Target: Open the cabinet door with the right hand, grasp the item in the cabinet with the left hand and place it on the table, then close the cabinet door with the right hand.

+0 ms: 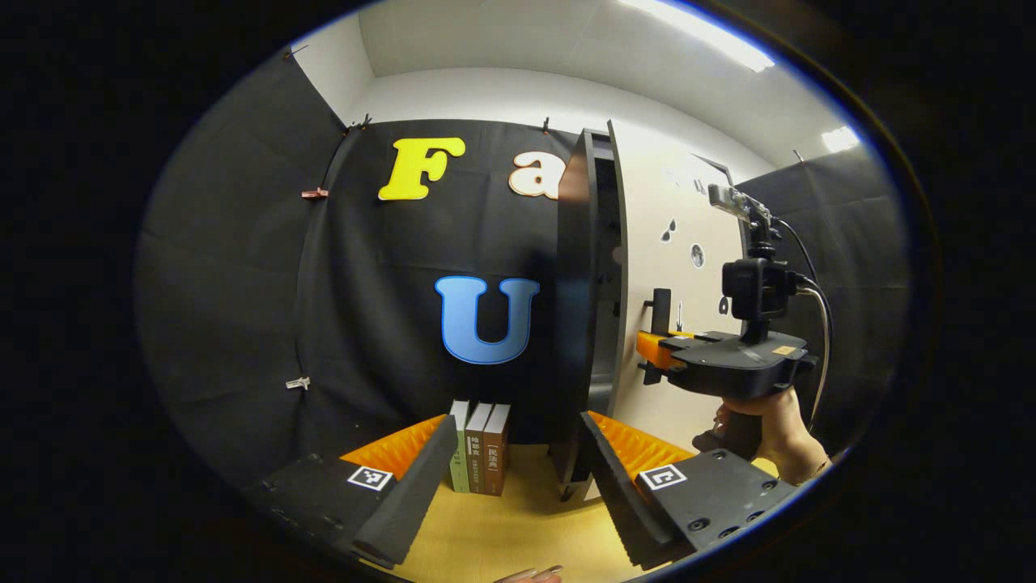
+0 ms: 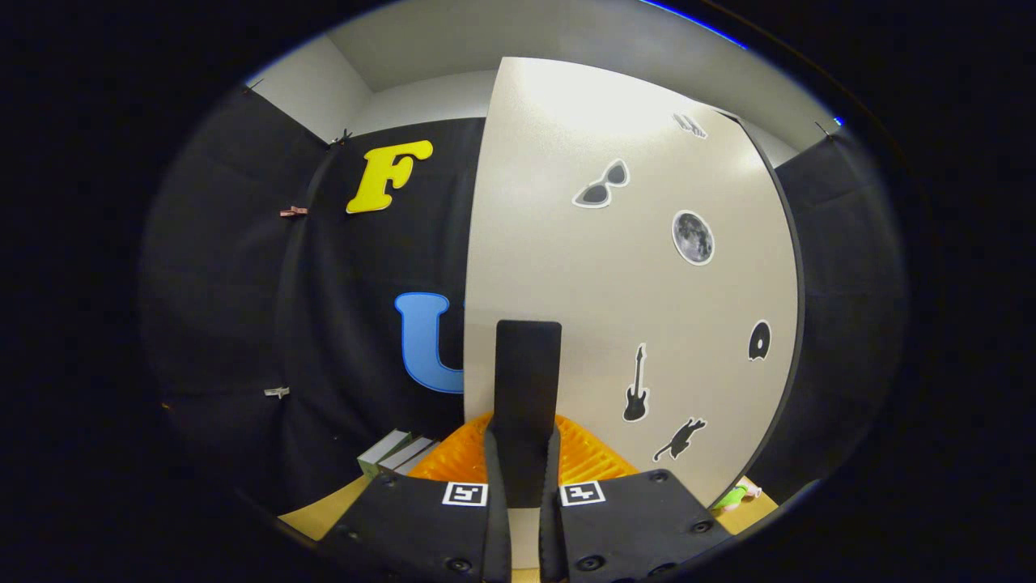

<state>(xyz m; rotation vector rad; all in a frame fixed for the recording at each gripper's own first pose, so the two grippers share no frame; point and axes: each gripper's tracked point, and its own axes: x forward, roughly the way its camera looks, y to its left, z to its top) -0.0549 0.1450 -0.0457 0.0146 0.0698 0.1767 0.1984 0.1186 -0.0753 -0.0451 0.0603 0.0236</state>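
The dark cabinet (image 1: 573, 308) stands on the wooden table (image 1: 486, 534), its cream door (image 1: 676, 267) swung out a little from the front edge. Through the narrow gap the inside is dark, and I cannot make out the item. My right gripper (image 1: 660, 350), held by a hand (image 1: 773, 429), grips the door's handle (image 1: 660, 312). In the right gripper view, that gripper (image 2: 524, 444) is shut on the upright black handle (image 2: 528, 380) of the cream door (image 2: 631, 308). My left gripper (image 1: 518, 429) stands open above the table, in front of the cabinet's left corner.
Three books (image 1: 480, 447) stand upright left of the cabinet, also seen as books (image 2: 396, 455) in the right gripper view. A small green thing (image 2: 732, 494) lies on the table below the door's right side. Fingertips (image 1: 530, 575) show at the bottom edge.
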